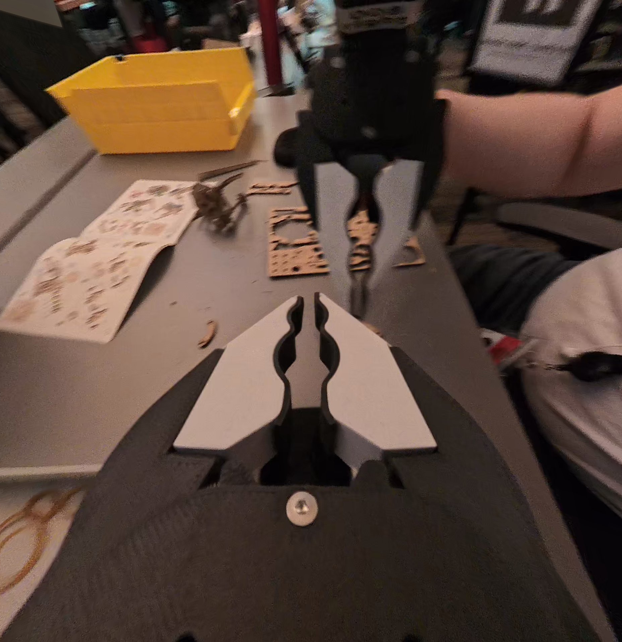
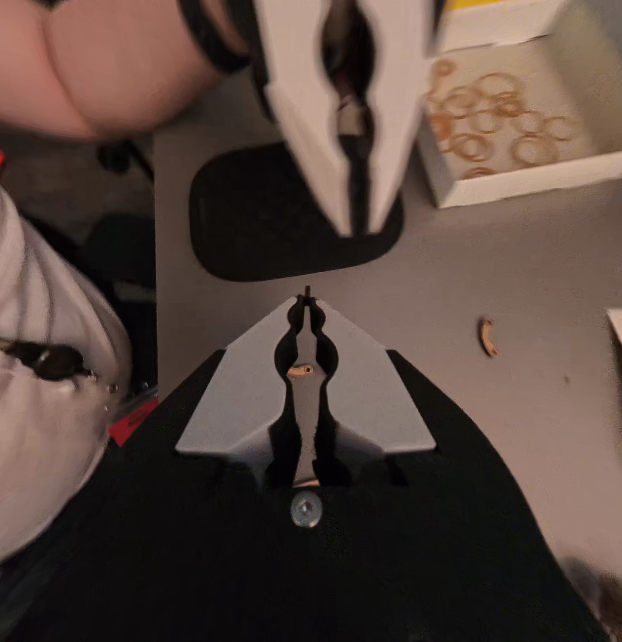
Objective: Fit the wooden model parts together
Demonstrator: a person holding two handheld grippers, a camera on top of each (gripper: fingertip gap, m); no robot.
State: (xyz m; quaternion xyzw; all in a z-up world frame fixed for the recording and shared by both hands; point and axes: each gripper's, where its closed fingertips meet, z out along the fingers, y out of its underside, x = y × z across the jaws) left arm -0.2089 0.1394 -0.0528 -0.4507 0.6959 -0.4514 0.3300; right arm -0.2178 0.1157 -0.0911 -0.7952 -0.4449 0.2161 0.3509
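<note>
My right gripper (image 2: 306,301) is shut on a thin dark wooden part (image 2: 306,291), seen edge-on, that pokes out past its tips. The right gripper also shows in the left wrist view (image 1: 359,305), pointing down at the table close ahead of my left gripper (image 1: 307,299). My left gripper is only narrowly open and holds nothing. A partly built dark wooden model (image 1: 219,205) stands farther back, beside cut-out wooden sheets (image 1: 299,243). A small curved wooden piece (image 2: 486,337) lies loose on the grey table (image 2: 441,278). Another small piece (image 2: 300,371) lies under my right gripper.
An open instruction sheet (image 1: 94,250) lies at the left, with a yellow bin (image 1: 156,104) behind it. A white box of wooden rings (image 2: 493,121) and a black pad (image 2: 267,225) show in the right wrist view. A person's arm (image 1: 528,139) and torso (image 1: 580,347) are at the table's right edge. Spacing between my two grippers at the tips: around 5 cm.
</note>
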